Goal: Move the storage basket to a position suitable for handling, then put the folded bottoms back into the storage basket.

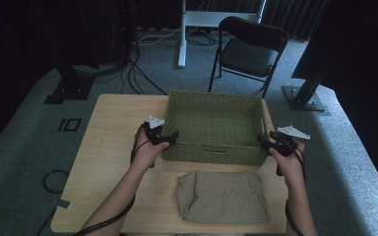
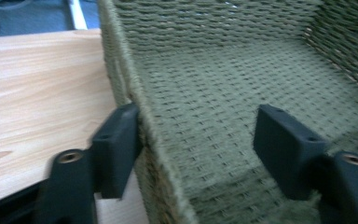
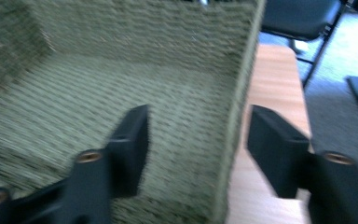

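A woven green basket stood on the far half of a light wooden table, and the person held a gripper at each of its near corners. In the high view the left gripper sat at the basket's near left corner and the right gripper at its near right corner, each in a hand with a cable trailing back along the forearm. That view was too distant to show how the jaws stood.

The left gripper view settled it for that side: the two black jaws stood wide apart and straddled the basket's left wall, one jaw outside over the table and close against the weave, the other inside over the basket floor, well clear of the wall. The right gripper view showed the same for the other side: the jaws were spread wide on either side of the right wall, neither pad pressing on it. Both close views were blurred.

The high view alone took in the rest: a folded tan garment lay on the table just in front of the basket, between the two forearms, and a black folding chair stood on the grey carpet beyond the table; the right gripper view caught a corner of that chair
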A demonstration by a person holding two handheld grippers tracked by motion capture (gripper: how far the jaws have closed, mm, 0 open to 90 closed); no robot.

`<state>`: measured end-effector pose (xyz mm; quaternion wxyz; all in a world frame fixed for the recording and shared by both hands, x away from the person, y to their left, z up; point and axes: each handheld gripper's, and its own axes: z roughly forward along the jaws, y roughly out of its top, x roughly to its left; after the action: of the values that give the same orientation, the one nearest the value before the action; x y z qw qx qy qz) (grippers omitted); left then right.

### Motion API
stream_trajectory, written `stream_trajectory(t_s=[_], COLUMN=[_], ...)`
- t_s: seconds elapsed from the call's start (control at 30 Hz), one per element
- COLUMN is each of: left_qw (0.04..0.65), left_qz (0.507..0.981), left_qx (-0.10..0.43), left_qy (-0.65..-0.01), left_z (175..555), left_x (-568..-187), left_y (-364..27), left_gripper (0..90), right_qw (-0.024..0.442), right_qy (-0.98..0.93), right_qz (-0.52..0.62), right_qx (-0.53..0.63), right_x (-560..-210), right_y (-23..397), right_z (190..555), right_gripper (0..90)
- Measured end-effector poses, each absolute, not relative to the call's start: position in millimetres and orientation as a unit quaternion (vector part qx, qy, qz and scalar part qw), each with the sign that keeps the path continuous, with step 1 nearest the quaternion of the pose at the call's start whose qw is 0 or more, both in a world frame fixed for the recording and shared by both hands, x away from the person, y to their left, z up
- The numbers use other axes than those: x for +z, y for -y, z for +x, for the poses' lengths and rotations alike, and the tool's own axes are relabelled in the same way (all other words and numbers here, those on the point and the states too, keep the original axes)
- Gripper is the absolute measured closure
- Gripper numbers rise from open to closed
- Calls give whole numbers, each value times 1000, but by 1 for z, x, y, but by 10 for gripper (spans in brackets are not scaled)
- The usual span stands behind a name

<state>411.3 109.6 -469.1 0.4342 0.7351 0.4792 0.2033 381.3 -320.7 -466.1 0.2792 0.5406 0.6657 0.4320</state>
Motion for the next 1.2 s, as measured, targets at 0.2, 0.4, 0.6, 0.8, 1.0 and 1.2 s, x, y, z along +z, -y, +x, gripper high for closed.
stream_trajectory(t_s=[0.2,0.4,0.6,0.8,1.0,1.2], left_qw=[451,470,501,506,502,510], left_qz=[734,731,721,726,737,738], left_qx=[201,195,180,185,197,198], left_qy=[-467,-453,-443,-428,-408,-394], left_z=[408,402,395,383,369,353], left_x=[-462,-451,-442,-437,-433,-428], left_y=[-116,-124,-126,-132,-133,-130], left_gripper=[274,261,261,227,215,214], right_qw=[283,267,268,263,255,257], right_qy=[-658,-668,-669,-684,-693,-697], right_qz=[528,526,516,486,473,464], right_qx=[456,453,464,477,481,482], right_x=[-454,-449,-445,-438,-437,-438], right_y=[317,316,314,304,293,288], right_z=[378,378,373,365,357,346], right_gripper=[188,179,176,136,136,137])
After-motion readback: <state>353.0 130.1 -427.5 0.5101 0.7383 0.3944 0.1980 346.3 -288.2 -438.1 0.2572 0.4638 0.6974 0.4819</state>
